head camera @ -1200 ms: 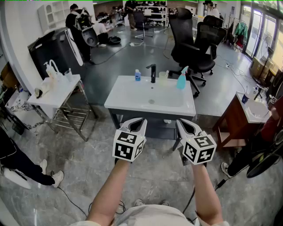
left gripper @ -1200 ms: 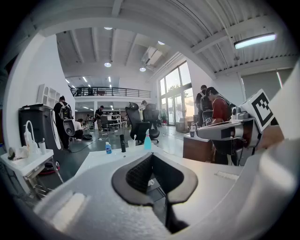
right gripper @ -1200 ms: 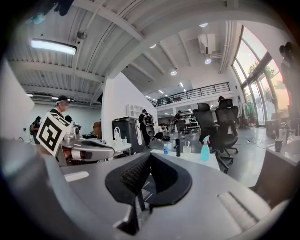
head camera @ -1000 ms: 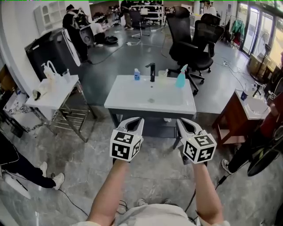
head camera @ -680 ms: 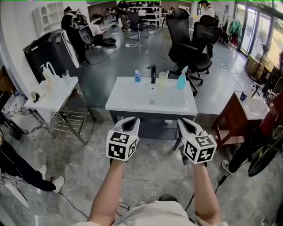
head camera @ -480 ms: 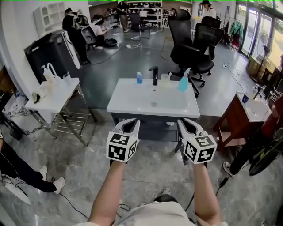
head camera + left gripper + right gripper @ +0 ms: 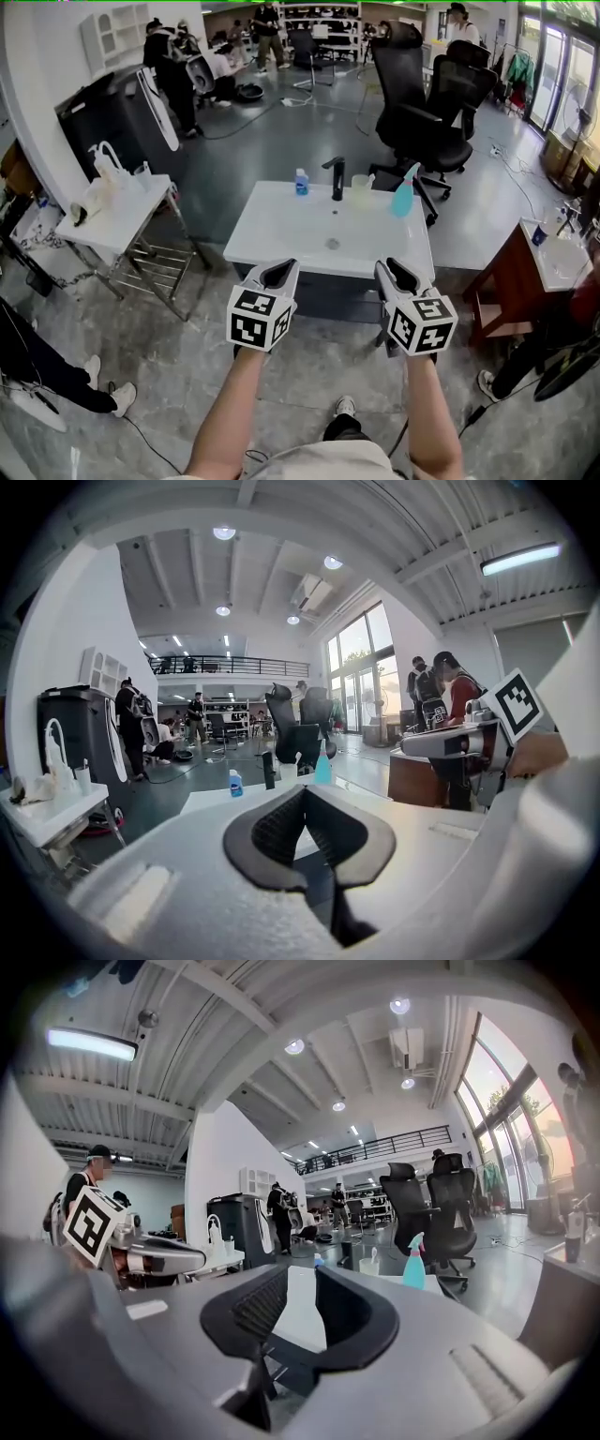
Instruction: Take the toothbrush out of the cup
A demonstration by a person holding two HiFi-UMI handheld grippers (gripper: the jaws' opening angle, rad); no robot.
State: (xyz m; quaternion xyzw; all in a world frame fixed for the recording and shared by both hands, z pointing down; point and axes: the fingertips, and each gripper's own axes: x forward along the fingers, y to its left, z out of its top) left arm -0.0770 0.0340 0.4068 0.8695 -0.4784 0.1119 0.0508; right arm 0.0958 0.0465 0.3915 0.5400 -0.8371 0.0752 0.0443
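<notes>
Grey flooring is surrounding a white sink counter (image 7: 281,234). The cup (image 7: 362,188) is standing at its twelve o'clock edge, holding the toothbrush (image 7: 367,177). The left gripper (image 7: 284,268) is hovering at seven o'clock, jaws pressed together. The right gripper (image 7: 392,266), at five o'clock, is opening its jaws on nothing.

Cup (image 7: 362,189) beside black faucet (image 7: 337,178) at back of white washbasin (image 7: 281,230)

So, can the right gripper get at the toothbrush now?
Probably not yet: the right gripper hangs at the sink's near edge, the cup with the toothbrush stands at the back. Nothing blocks the way; jaws opening, empty.
</notes>
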